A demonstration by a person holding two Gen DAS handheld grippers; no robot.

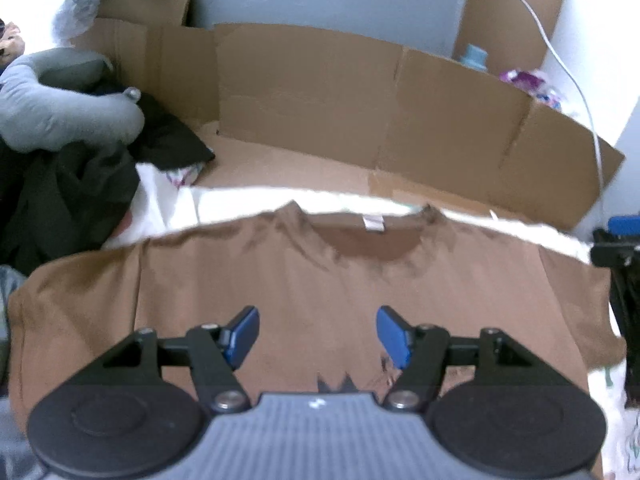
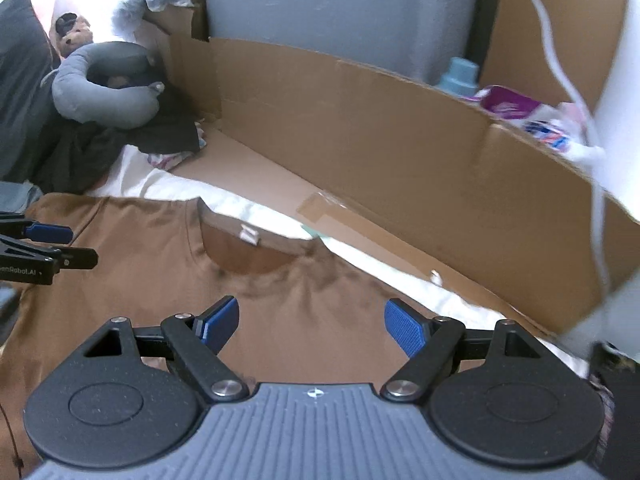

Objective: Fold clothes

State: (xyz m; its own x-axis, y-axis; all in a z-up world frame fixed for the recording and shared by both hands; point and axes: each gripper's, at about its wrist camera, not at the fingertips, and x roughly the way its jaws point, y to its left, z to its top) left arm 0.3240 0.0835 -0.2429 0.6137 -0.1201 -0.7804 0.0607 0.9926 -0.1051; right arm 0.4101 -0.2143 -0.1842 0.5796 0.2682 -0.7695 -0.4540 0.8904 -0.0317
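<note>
A brown T-shirt lies spread flat on a white sheet, its collar and white neck label on the far side. My left gripper hovers above the shirt's chest, open, with nothing between its blue pads. My right gripper hangs above the shirt near its right shoulder, also open and empty. Each gripper shows at the edge of the other's view: the right gripper at the right, the left gripper at the left.
A low cardboard wall stands behind the sheet, with flat cardboard at its foot. At the back left lie a grey neck pillow and a heap of dark clothes. At the right are a white cable and a blue bottle.
</note>
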